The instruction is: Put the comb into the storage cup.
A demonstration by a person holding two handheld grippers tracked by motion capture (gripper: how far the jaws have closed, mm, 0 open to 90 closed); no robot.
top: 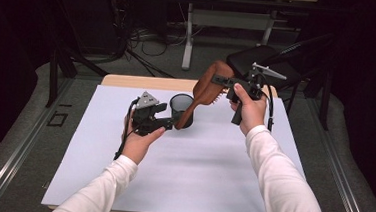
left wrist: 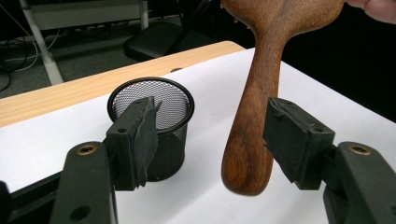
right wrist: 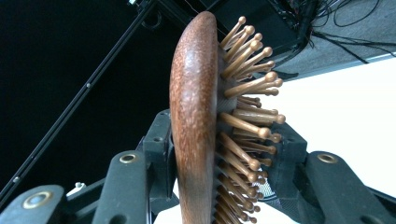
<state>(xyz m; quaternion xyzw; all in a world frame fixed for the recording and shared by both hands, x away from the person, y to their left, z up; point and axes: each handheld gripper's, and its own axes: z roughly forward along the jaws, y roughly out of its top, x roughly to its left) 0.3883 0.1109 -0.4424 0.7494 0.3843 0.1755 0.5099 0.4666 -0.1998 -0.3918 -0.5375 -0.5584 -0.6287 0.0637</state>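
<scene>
Black pads of the right gripper [right wrist: 219,154] are pressing on the head of a wooden hairbrush [right wrist: 198,121], one pad on its smooth back and the other against its round-tipped pins, so this gripper is clamping the brush in the air above the far right part of the table. Pads of the left gripper [left wrist: 212,140] are standing apart on either side of the brush handle, with a visible gap at each pad, gripping nothing. From the high view the brush [top: 204,89] is hanging at a slant, its long axis running from the head, up at the right gripper [top: 227,83], down and leftward to the handle end, which is sitting low between the open jaws of the left gripper [top: 167,120], just beside a black mesh cup [top: 181,104]. That cup [left wrist: 152,100] is standing upright on the white sheet [top: 171,170] and is showing only bare mesh inside. White sheet is covering most of a wooden table [top: 127,80], whose far edge is peeking out. Beyond it, a dark room is holding a black chair [top: 259,58], loose cables [top: 145,40] on grey floor, and another table's white legs [top: 188,36].
</scene>
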